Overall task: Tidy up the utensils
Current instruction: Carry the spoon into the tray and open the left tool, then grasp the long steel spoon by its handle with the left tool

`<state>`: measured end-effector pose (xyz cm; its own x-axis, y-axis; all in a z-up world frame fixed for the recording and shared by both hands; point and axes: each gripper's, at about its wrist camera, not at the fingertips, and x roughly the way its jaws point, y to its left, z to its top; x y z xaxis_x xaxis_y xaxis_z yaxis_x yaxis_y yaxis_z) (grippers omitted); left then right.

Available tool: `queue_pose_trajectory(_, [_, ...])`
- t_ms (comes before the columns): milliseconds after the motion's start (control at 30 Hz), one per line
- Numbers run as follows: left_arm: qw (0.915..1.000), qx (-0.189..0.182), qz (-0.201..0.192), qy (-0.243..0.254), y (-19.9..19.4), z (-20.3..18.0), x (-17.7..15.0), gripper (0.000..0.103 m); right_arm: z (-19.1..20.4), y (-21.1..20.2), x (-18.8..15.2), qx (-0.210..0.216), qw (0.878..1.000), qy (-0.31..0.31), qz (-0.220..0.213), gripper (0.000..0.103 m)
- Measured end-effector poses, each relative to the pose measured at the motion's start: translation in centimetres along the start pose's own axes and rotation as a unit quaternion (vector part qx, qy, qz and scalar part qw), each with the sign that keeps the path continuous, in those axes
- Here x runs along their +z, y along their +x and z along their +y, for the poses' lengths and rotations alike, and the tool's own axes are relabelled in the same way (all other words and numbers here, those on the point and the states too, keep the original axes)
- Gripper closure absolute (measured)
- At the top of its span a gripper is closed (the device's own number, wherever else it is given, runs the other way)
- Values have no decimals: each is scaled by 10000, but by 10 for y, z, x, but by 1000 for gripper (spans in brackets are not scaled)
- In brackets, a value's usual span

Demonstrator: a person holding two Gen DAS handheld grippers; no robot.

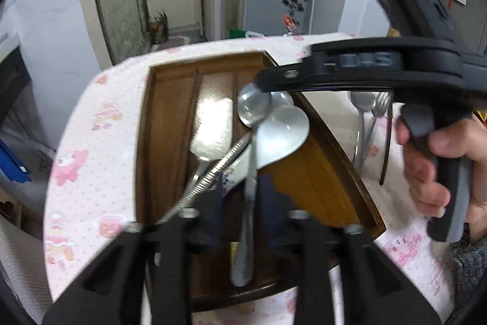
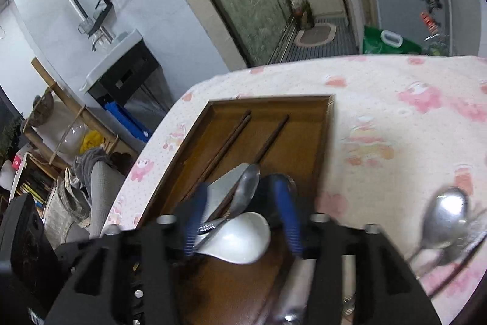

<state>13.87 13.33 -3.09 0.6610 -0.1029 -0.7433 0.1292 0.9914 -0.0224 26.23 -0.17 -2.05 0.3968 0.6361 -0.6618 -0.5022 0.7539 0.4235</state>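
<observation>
A brown wooden divided tray (image 1: pixel 166 124) lies on the pink-patterned tablecloth; it also shows in the right wrist view (image 2: pixel 231 118). In it lie a flat metal spatula (image 1: pixel 213 127), a large white ladle (image 1: pixel 283 133) and a steel spoon (image 1: pixel 248 160), whose handle runs between my left gripper's blue pads (image 1: pixel 213 218). My left gripper (image 1: pixel 240 212) hovers open over that spoon. My right gripper (image 2: pixel 240 209) is open just above the tray over the white ladle (image 2: pixel 240 236) and a spoon (image 2: pixel 246 188). Dark chopsticks (image 2: pixel 234 133) lie in the tray's far part.
Loose spoons and a fork (image 1: pixel 365 118) and a dark chopstick (image 1: pixel 386 142) lie on the cloth right of the tray; a spoon shows in the right wrist view (image 2: pixel 447 218). The table edge (image 1: pixel 76 111) drops off at the left. A fridge and doorway stand behind.
</observation>
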Motion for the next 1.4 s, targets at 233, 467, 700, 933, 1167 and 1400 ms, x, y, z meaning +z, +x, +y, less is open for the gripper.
queue_pose_trajectory(233, [9977,-583,-322,100,-18,-18,-2,32,-58,-74,1,-420,9982,209,-360,39])
queue_pose_trajectory(467, [9941,-924,-241,512,-3,-64,-5,31,-137,-106,-18,-427,9933,999,-387,38])
queue_pose_trajectory(700, [9909,-1054,-178,816,8,-95,0,31,-138,-74,-21,-745,9945,732,-53,57])
queue_pose_trajectory(933, [9895,-1077,-113,956,19,-105,6,31,-145,-52,-22,-959,9939,525,142,73])
queue_pose_trajectory(1167, [9881,-1074,-46,1096,32,-122,15,30,-152,-72,-21,-538,9956,751,-178,101])
queue_pose_trajectory(1400, [9890,-900,49,1169,46,-140,22,58,-151,-120,-18,40,9940,861,-668,101])
